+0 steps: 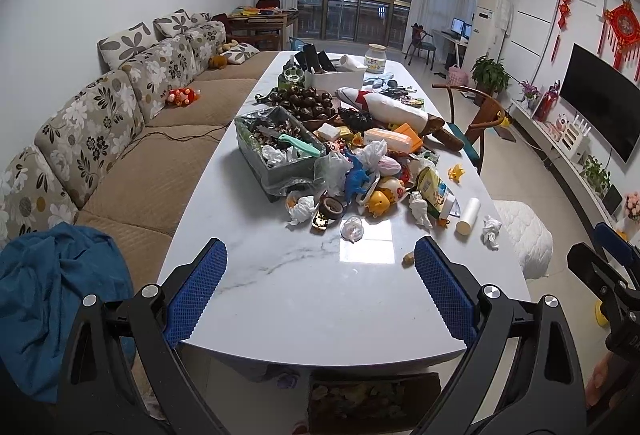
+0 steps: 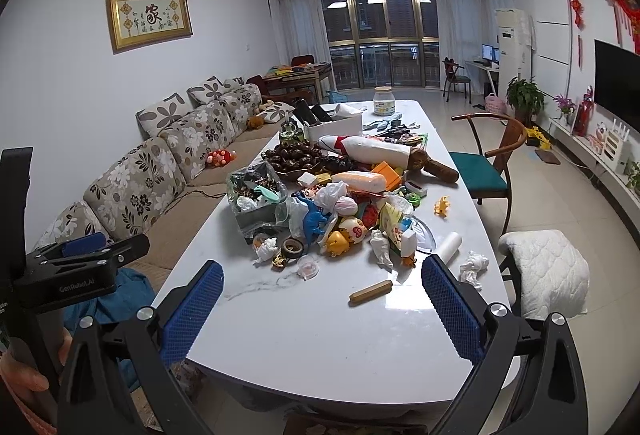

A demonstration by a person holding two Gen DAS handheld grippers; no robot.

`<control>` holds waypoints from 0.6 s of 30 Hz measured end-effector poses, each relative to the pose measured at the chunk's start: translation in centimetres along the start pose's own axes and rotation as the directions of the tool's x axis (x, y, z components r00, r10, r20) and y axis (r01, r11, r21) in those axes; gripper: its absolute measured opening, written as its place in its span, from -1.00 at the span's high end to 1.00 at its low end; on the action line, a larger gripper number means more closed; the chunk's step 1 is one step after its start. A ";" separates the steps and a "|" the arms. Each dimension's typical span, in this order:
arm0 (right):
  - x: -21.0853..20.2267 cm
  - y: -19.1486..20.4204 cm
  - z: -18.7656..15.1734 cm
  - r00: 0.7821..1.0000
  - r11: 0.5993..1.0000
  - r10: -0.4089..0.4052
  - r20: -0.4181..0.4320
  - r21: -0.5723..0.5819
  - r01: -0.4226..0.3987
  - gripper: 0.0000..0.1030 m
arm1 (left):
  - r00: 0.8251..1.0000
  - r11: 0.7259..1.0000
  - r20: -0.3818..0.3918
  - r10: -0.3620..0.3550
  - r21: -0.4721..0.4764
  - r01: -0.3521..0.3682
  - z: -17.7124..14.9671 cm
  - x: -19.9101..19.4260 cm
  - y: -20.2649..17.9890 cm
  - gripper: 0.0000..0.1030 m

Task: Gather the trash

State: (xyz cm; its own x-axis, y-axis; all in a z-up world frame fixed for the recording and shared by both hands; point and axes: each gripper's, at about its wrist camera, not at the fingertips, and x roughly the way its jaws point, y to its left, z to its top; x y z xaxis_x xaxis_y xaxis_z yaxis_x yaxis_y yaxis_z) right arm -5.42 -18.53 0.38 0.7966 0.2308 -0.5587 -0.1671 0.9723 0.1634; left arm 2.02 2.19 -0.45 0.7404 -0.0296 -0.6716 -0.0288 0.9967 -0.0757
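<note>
A white marble table (image 1: pixel 304 291) holds a heap of toys and trash. Crumpled white tissues lie at the heap's near edge, one on the left (image 1: pixel 301 209) (image 2: pixel 266 249), one in the middle (image 1: pixel 420 209) (image 2: pixel 380 249) and one on the right (image 1: pixel 491 231) (image 2: pixel 473 267). A grey bin lined with plastic (image 1: pixel 276 151) (image 2: pixel 256 201) holds scraps. My left gripper (image 1: pixel 320 275) is open and empty above the table's near end. My right gripper (image 2: pixel 322 299) is open and empty, also short of the heap. A brown stick (image 2: pixel 371 291) lies between its fingers' line of sight.
A floral sofa (image 1: pixel 120 123) runs along the left with a blue cloth (image 1: pixel 52 295) on it. A wooden chair (image 2: pixel 492 171) and a white quilted stool (image 2: pixel 548 271) stand to the right. A white roll (image 1: pixel 468 215), a tape ring (image 1: pixel 334 207) and a brown box (image 1: pixel 372 399) under the table's near edge also show.
</note>
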 end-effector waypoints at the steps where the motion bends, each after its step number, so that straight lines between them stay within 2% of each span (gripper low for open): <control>1: 0.0 0.0 0.0 1.000 1.000 0.000 0.001 -0.001 0.000 -0.90 | 1.000 1.000 0.000 0.003 0.000 -0.003 0.0 0.0 0.0 -0.79; 18: 0.1 0.0 0.4 1.000 1.000 0.005 0.001 0.002 -0.005 -0.90 | 1.000 1.000 -0.004 0.004 0.016 -0.004 0.2 0.1 0.4 -0.79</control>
State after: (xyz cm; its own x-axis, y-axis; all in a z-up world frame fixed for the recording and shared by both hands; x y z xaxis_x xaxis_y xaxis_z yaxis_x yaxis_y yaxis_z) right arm -5.16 -18.55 0.64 0.7966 0.2355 -0.5568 -0.1700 0.9711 0.1674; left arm 2.23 2.57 -0.46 0.7377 -0.0258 -0.6746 -0.0209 0.9979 -0.0611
